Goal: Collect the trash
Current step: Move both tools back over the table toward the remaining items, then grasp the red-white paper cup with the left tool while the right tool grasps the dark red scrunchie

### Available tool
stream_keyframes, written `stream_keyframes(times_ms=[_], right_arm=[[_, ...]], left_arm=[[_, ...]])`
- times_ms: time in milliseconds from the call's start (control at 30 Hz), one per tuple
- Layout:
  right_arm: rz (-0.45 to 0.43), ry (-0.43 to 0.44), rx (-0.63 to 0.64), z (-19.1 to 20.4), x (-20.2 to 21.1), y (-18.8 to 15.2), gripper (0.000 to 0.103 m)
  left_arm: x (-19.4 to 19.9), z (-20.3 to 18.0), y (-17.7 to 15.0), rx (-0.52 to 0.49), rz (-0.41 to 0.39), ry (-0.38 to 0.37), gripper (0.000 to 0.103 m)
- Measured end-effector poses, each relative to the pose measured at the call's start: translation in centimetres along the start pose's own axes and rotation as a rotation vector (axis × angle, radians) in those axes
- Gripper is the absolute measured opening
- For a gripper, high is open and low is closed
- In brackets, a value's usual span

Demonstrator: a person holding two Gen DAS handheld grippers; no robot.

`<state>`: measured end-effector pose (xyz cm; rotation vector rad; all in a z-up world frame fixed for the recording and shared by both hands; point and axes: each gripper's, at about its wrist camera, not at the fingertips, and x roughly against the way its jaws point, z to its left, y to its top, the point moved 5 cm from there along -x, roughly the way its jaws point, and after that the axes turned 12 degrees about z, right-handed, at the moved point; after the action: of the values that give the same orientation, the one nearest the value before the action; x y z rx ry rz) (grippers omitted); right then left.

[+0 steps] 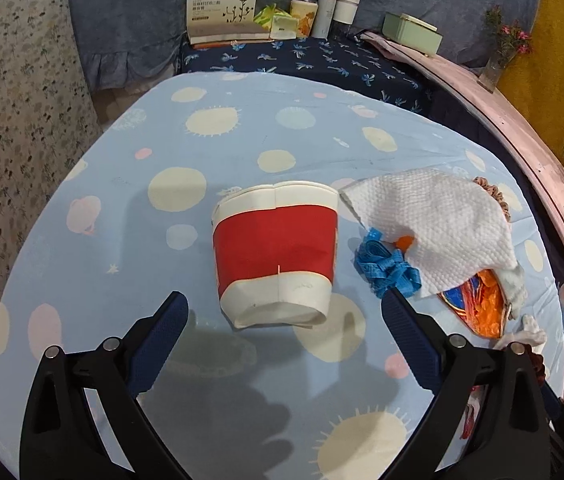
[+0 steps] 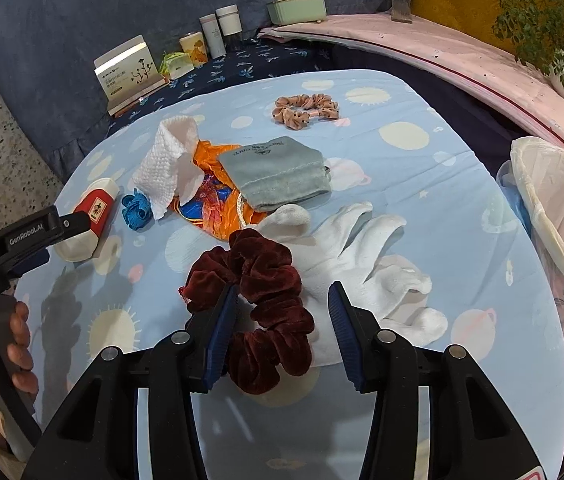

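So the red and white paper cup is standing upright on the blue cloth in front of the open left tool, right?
Not quite. The red and white paper cup is lying on its side, squashed, not upright; the left wrist view shows it. The rest holds: it is on the blue cloth in front of the open left tool.

Bare cloth flanks the crushed paper cup (image 1: 276, 254) on its left; blue ribbon (image 1: 385, 266) crowds its right.

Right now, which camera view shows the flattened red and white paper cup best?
The left wrist view: the paper cup lies large and central, just ahead of the open left gripper. In the right wrist view the cup is small, at the left edge, partly hidden behind that gripper.
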<state>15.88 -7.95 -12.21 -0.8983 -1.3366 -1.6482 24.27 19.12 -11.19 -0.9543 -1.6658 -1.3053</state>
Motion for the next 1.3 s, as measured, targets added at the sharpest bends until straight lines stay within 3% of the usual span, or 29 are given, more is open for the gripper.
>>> stream_keyframes(times_ms=[133, 200, 267, 767, 1067, 1300], right_arm=[[0.018, 0.000, 0.003, 0.1, -0.8, 0.0, 0.036], [0.026, 0.004, 0.005, 0.2, -1.1, 0.0, 0.029], [0.028, 0.006, 0.010, 0.4, -1.1, -0.1, 0.024], [-0.090, 0.057, 0.037, 2.4, 3.5, 1.7, 0.017], [-0.178, 0.057, 0.013, 0.2, 7.1, 3.2, 0.017], [-0.237, 0.036, -0.047, -4.0, 9.4, 3.9, 0.017]], left_arm=[[-0.7, 0.6, 0.5, 0.008, 0.000, -0.020, 0.088], [-1.1, 0.7, 0.6, 0.002, 0.010, -0.031, 0.073], [-1.5, 0.7, 0.6, -0.003, 0.027, -0.042, 0.065], [2.9, -0.5, -0.4, -0.019, -0.051, -0.075, 0.063], [6.4, -5.3, -2.0, -0.096, -0.084, -0.124, 0.063], [7.7, -10.5, -3.5, -0.180, -0.085, -0.155, 0.063]])
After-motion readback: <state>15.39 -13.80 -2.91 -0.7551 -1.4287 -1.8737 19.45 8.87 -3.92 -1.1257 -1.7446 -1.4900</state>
